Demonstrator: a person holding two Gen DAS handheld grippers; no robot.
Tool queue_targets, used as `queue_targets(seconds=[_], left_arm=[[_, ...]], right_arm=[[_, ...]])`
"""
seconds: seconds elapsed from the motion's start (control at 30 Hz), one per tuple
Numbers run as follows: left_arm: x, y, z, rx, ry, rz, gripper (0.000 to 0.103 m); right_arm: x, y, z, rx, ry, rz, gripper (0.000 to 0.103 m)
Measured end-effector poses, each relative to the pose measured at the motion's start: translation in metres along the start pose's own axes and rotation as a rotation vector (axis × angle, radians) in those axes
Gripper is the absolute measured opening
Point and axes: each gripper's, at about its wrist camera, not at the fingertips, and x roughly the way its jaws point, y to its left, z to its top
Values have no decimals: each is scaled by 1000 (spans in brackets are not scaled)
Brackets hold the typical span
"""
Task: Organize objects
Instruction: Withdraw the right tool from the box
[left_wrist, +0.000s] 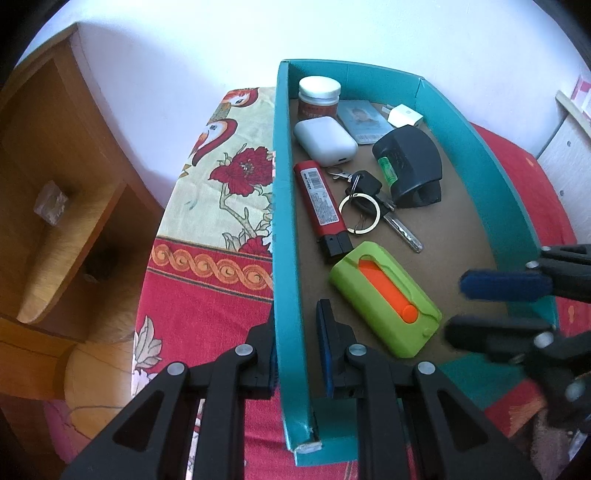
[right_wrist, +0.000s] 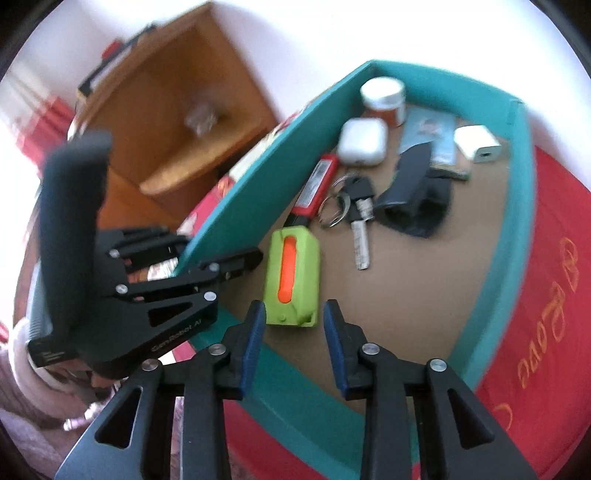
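1. The left gripper (left_wrist: 297, 347) was clamped on the left wall of the teal tray (left_wrist: 286, 229), one finger outside the wall and one inside, near the tray's near-left corner.
2. The right gripper (right_wrist: 293, 328) hovered over the near end of the tray with its jaws partly apart and nothing between them; its fingertips stood just on the near side of the green case (right_wrist: 291, 275).
3. The green case, with an orange slider in its slot, lay flat on the tray's brown floor, near the left wall and closest of all the items to the grippers.
4. Farther in lay a red lighter (left_wrist: 323, 206) along the left wall, a bunch of keys (left_wrist: 369, 203) to its right, and a black holder (left_wrist: 410, 162) beyond the keys.
5. At the far end stood a white-lidded jar (left_wrist: 318, 96) in the left corner, with a white earbud case (left_wrist: 325, 140) just in front of it, a card (left_wrist: 364, 120) and a white charger (left_wrist: 404, 115) to the right.
6. The tray rested on a red floral cloth (left_wrist: 207, 295); a wooden shelf (left_wrist: 55, 184) stood to the left.
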Motion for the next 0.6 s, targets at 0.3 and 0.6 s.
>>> queue_targets(seconds=[0.3, 0.6], left_arm=[[-46, -1, -2, -17, -135, 7, 27], [-69, -43, -7, 36, -239, 0, 73]], right_arm=[[-58, -2, -29, 71, -215, -82, 41], [-98, -17, -59, 150, -353, -221, 61]])
